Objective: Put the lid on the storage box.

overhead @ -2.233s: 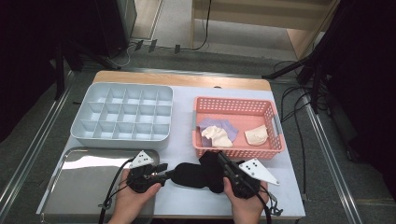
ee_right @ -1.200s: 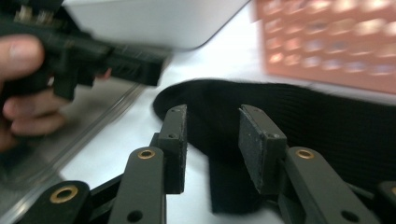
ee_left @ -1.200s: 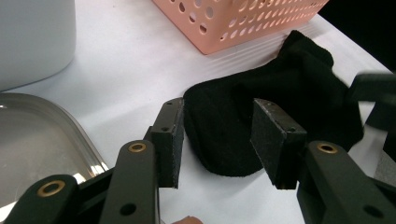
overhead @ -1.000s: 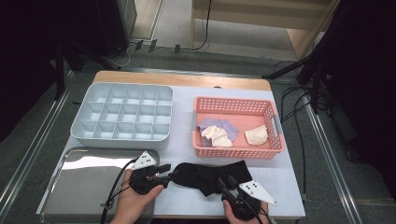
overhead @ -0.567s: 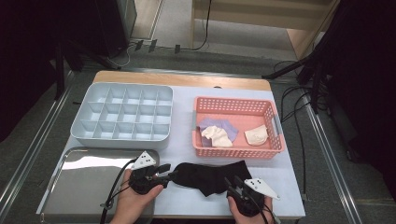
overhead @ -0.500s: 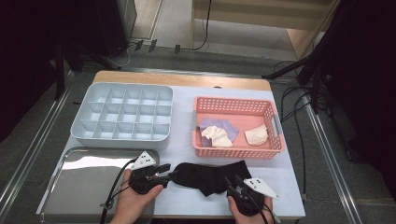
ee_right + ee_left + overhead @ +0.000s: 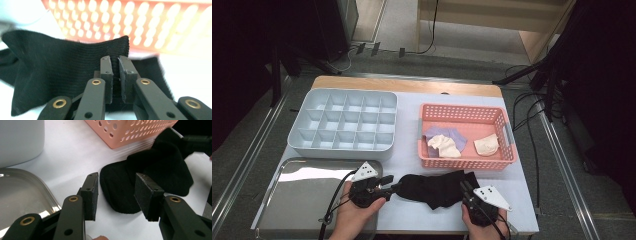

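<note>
Right gripper view: the right gripper [image 7: 115, 66] has just been closing and now pinches the black sock's [image 7: 62, 72] cuff at frame centre, while the left gripper [image 7: 117, 191] stands apart around its toe.

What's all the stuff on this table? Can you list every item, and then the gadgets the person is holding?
Black sock: one, black, flat on the white table at the near edge, between the two grippers.
Divided tray: one, pale blue-grey, far left, its compartments empty.
Metal tray: one, shiny silver, near left corner.
Basket: one, pink, perforated, far right.
Cloth pieces in the basket: one lilac, two cream.
Cables: several, black, on the floor right of the table.
Left gripper: one, black, jaws apart either side of the sock's end, pads not pressing it.
Right gripper: one, black, jaws have just closed, pinching the sock's ribbed edge.
Hands: two, at the bottom edge.
</note>
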A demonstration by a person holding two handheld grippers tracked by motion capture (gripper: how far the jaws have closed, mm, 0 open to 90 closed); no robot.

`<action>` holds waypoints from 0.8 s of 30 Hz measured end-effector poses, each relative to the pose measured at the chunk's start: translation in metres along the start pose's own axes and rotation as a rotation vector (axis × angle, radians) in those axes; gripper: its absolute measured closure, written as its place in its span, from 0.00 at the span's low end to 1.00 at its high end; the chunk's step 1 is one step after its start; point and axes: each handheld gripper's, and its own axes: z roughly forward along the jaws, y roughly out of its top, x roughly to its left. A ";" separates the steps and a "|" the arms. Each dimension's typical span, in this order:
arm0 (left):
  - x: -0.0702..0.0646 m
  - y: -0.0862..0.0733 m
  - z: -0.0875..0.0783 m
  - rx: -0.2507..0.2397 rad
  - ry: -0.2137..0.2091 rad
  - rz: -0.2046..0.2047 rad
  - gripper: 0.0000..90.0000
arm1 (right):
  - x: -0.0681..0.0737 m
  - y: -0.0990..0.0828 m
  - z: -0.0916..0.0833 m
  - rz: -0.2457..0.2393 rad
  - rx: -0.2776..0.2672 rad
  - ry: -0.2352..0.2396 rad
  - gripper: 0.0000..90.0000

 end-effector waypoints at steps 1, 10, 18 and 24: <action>0.000 0.000 0.000 0.002 -0.001 0.002 0.62 | -0.003 0.002 0.001 -0.011 -0.021 0.001 0.92; 0.001 0.000 -0.001 -0.003 0.008 -0.003 0.62 | -0.014 0.002 0.010 0.100 -0.028 0.041 0.71; -0.001 0.000 0.000 -0.001 0.004 0.002 0.62 | 0.033 0.017 0.012 0.038 -0.042 0.194 0.66; -0.001 -0.001 0.000 0.001 -0.002 0.001 0.62 | 0.058 0.017 0.028 -0.060 0.000 0.216 0.84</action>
